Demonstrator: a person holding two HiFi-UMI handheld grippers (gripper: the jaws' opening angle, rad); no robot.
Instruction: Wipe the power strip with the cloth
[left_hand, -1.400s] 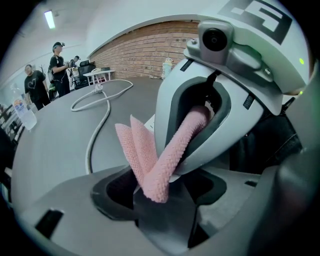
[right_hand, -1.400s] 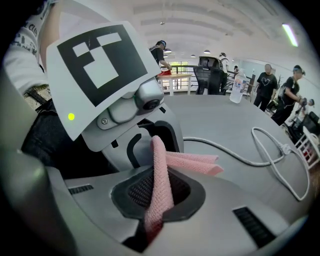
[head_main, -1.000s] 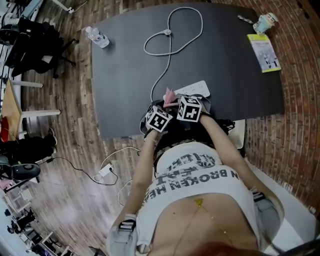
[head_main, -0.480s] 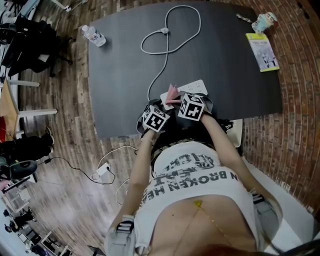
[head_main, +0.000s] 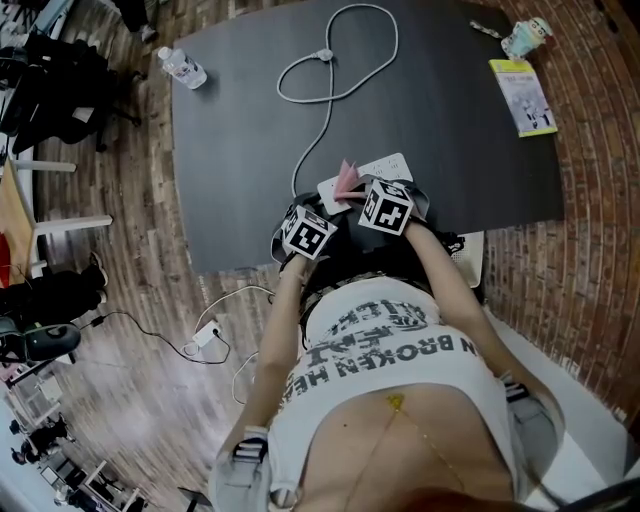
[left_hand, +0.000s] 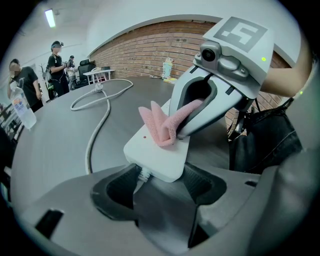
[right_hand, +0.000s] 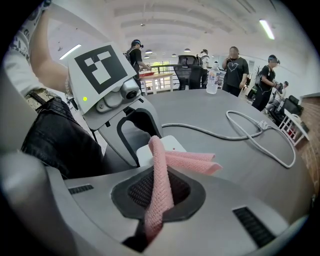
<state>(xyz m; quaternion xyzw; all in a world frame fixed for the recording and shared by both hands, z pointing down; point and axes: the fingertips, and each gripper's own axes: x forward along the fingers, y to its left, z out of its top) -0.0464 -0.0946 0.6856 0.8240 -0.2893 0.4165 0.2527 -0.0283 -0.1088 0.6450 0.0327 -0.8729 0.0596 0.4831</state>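
Still, cloth (head_main: 346, 178) rests on power strip (head_main: 385, 167).

**Cloth (head_main: 347, 178) carried a short way along the power strip (head_main: 390, 165)**

Over the last second the pink cloth is drawn by the right gripper (right_hand: 158, 195) away from the strip's left end, where it lay at first. A white patch of casing that was covered there is now bared to the left of the cloth. The right gripper's marker cube is carried slightly up and to the right with it. The head view as a whole is also shifted: the table (head_main: 230, 150), the bottle (head_main: 183, 68) and the booklet (head_main: 523, 95) are seen a little higher and further left than before.
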